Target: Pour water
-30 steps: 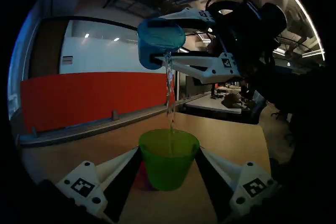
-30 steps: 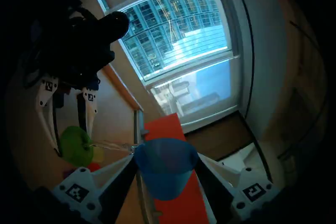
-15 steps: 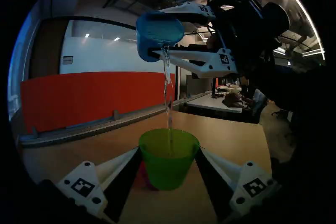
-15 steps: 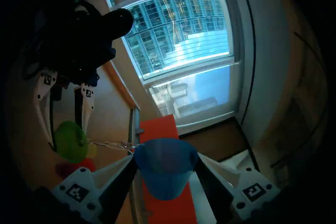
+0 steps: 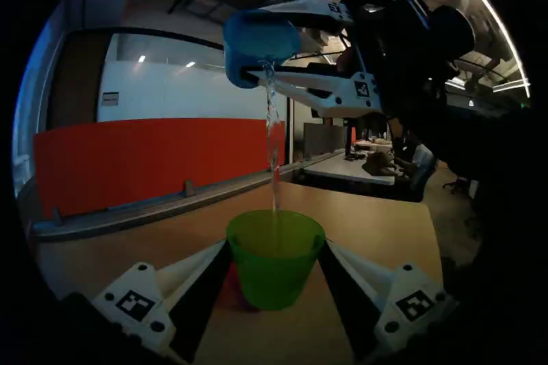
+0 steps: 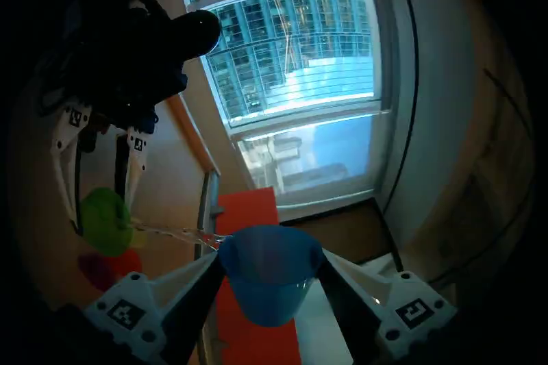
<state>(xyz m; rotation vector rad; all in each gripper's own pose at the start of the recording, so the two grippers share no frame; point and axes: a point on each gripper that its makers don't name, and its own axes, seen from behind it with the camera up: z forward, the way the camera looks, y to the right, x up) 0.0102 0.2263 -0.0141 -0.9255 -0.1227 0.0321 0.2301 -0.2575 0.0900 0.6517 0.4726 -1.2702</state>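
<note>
In the left gripper view my left gripper is shut on an upright green cup just above the wooden table. Above it the right gripper holds a blue cup tipped on its side, and a thin stream of water falls from its rim into the green cup. In the right gripper view my right gripper is shut on the blue cup; the water stream runs left to the green cup, held by the left gripper.
A red wall panel and a metal rail run along the table's far edge. Something red lies on the table behind the green cup. Office desks stand beyond the table. A large window shows in the right gripper view.
The blue cup has risen and tipped a little further; water keeps pouring into the green cup. The left gripper and green cup have stayed put.
</note>
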